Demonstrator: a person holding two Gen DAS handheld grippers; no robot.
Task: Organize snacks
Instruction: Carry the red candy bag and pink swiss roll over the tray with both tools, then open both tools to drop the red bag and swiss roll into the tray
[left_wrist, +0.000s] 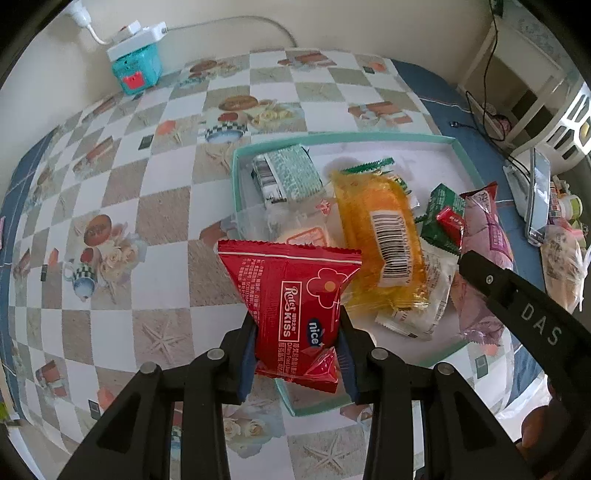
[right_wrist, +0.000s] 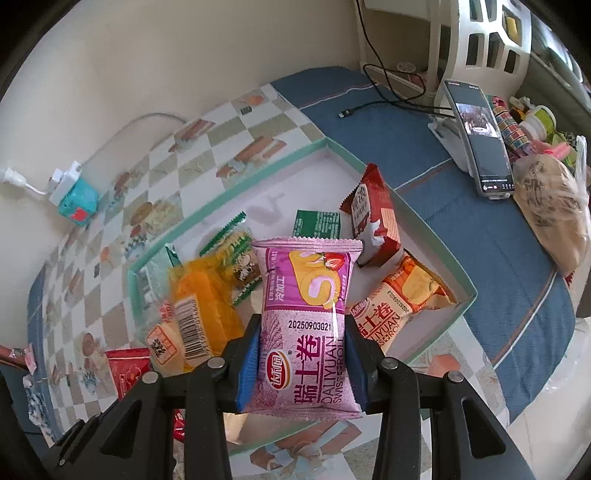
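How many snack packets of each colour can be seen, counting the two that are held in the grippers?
Red: 2 (held red packet, tray red packet)
Pink: 1 (held pink packet)
Green: 3 (pale green packet, dark green packet, green-yellow packet)
Orange: 3 (barcode packet, orange roll packet, orange-label packet)
Total: 9
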